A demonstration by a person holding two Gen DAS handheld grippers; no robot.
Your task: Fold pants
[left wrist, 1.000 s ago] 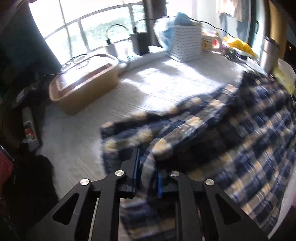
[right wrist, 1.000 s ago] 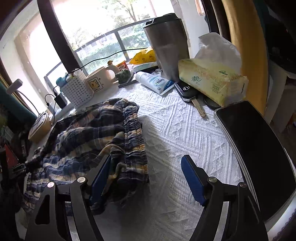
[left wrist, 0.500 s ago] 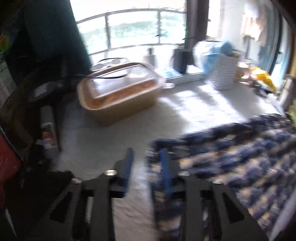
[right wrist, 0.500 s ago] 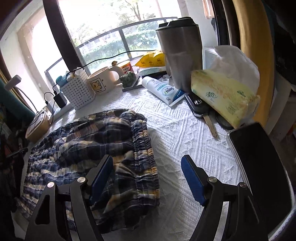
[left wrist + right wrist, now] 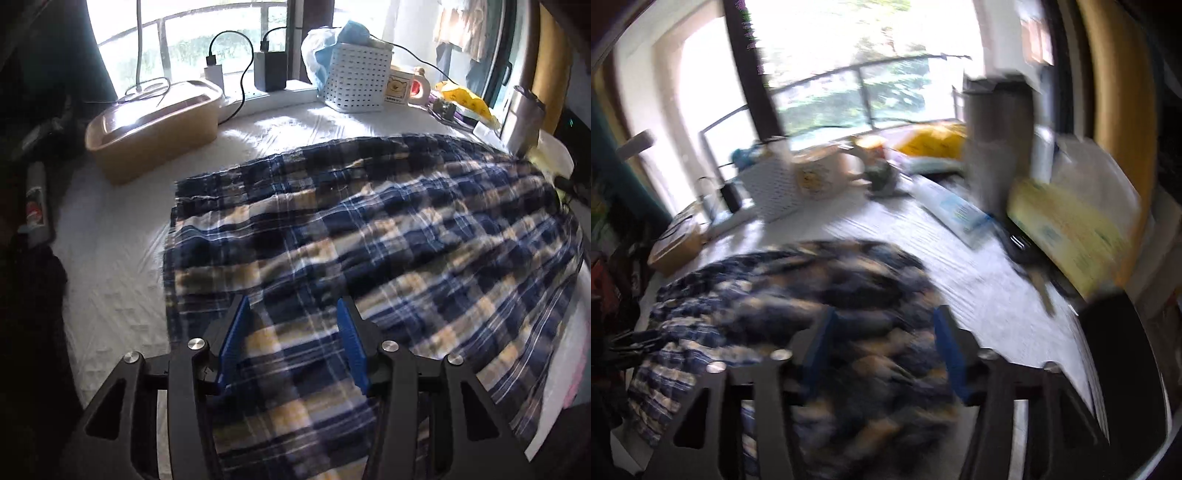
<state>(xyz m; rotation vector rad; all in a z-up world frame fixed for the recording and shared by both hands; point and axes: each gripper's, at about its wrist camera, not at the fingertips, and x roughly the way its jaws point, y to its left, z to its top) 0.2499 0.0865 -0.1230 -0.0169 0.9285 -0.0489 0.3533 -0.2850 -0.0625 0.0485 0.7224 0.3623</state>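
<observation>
The blue and yellow plaid pants [image 5: 388, 236] lie spread flat on the white textured tablecloth [image 5: 110, 258], leg ends toward the left. My left gripper [image 5: 293, 328] hovers low over the near leg; its jaws are opening, with cloth lying between the blue pads [image 5: 236, 332] but not pinched. The right wrist view is blurred by motion. There my right gripper [image 5: 884, 343] is over the waistband end of the pants [image 5: 798, 295]; its jaws are closing, with cloth between the pads [image 5: 949, 354], which still stand apart.
A tan lidded box [image 5: 155, 125], chargers and a white perforated basket [image 5: 358, 81] line the window side. A steel tumbler [image 5: 997, 140], a tube [image 5: 956, 214], a tissue pack [image 5: 1063, 236] and a dark slab [image 5: 1119, 350] crowd the right.
My left gripper has let go of the leg hem, widened and now sits over the flattened leg. The pants went from bunched to spread out. My right gripper's jaws narrowed over the waistband.
</observation>
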